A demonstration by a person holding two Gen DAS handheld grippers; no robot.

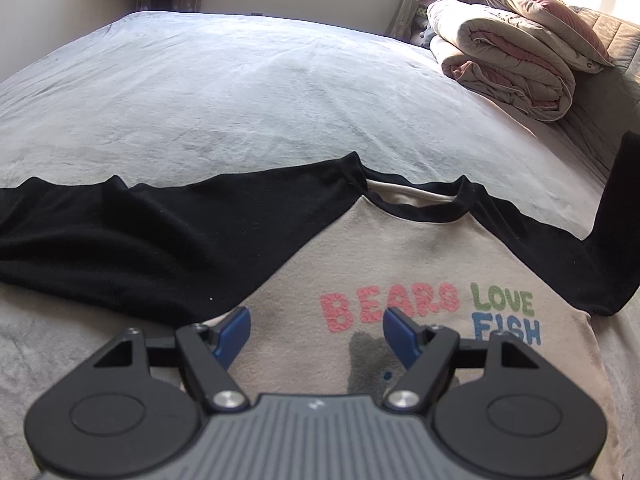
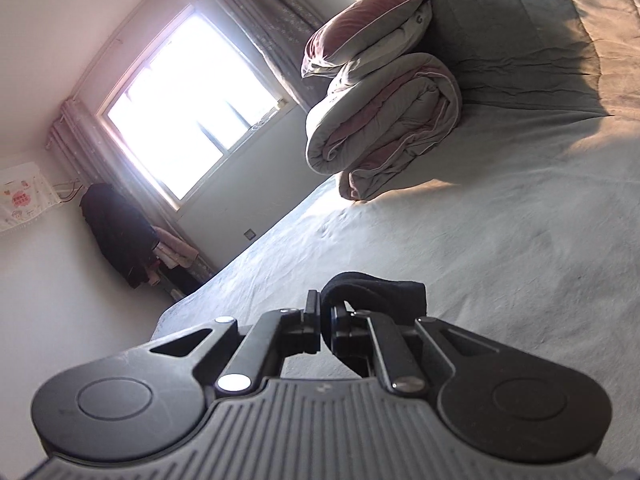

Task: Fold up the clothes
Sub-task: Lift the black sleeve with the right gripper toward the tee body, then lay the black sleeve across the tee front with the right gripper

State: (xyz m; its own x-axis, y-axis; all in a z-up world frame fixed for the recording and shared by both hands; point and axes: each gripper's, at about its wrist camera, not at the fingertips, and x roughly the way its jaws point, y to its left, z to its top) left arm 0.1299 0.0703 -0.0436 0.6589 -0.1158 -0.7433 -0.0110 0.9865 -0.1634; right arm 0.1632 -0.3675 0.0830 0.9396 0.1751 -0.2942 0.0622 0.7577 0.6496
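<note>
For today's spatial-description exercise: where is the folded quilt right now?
In the left wrist view the folded quilt sits at the upper right on the far side of the bed, under a pillow and beyond the shirt.

We see a bed [image 1: 248, 80] under a pale grey sheet. A beige shirt [image 1: 380, 248] with black sleeves lies flat at its near edge, and a folded quilt [image 1: 508, 64] topped by a pillow [image 1: 536, 12] sits at the far right corner.
</note>
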